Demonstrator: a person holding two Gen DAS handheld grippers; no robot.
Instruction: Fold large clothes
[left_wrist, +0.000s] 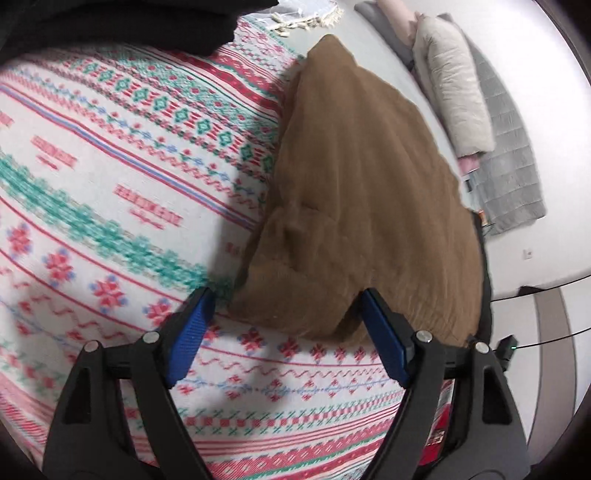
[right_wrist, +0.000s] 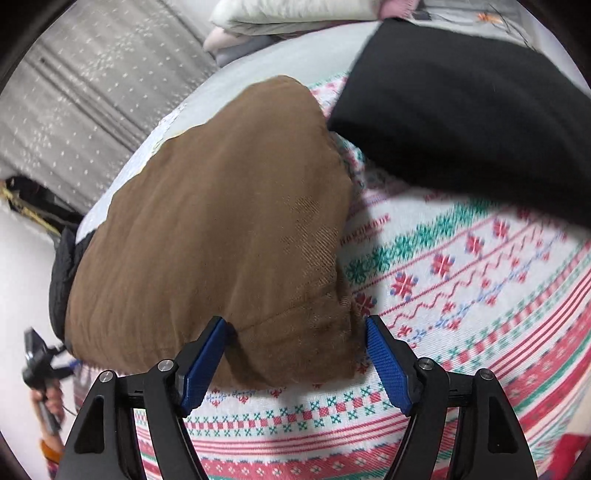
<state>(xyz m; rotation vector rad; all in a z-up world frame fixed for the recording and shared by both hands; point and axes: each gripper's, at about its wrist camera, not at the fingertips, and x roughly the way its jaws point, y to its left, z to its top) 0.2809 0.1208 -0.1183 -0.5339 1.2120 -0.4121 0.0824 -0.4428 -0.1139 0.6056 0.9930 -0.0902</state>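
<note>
A folded brown garment (left_wrist: 362, 184) lies on a bed covered by a white blanket (left_wrist: 110, 166) patterned in red and green. In the left wrist view my left gripper (left_wrist: 286, 295) is open, its blue pads (left_wrist: 384, 332) spread over the garment's near edge and pressing on nothing. The right wrist view shows the same brown garment (right_wrist: 221, 221) on the patterned blanket (right_wrist: 461, 277). There my right gripper (right_wrist: 295, 322) is also open, its pads (right_wrist: 388, 362) set to either side of the garment's near corner, with no grip on it.
A black garment (right_wrist: 461, 110) lies on the blanket beside the brown one and shows at the top left for the left wrist (left_wrist: 129, 22). Pale pillows (left_wrist: 450, 81) and a grey quilt (left_wrist: 509, 177) lie beyond. A hand (right_wrist: 48, 402) holds a dark device at the left edge.
</note>
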